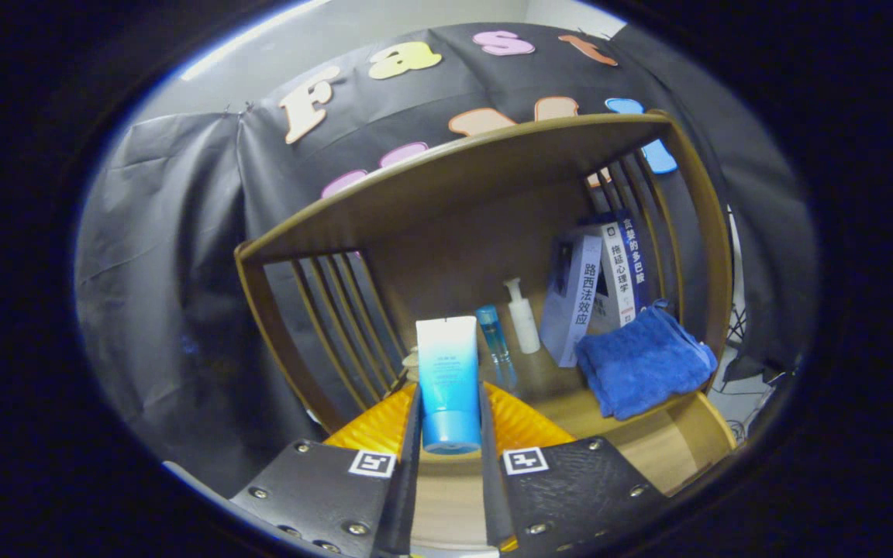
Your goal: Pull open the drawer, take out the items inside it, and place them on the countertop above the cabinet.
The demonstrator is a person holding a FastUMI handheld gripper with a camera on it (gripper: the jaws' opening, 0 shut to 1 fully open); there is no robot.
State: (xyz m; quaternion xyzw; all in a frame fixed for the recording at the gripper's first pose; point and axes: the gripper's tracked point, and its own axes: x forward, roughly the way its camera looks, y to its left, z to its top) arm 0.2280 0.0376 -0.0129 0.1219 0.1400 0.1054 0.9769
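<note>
A blue and white tube (pixel 447 380) stands cap down between my fingers, and my gripper (pixel 450 422) is shut on it, both pads pressing its sides. The tube is held at the front of the wooden countertop (pixel 563 407) of the cabinet. Whether its cap rests on the wood or hangs just above it I cannot tell. The drawer is hidden below my fingers.
On the countertop beyond the tube stand a slim blue bottle (pixel 494 337), a white pump bottle (pixel 523 318) and leaning books (pixel 598 287). A folded blue towel (pixel 643 368) lies to the right. A wooden shelf frame (pixel 446 182) with side slats encloses the countertop.
</note>
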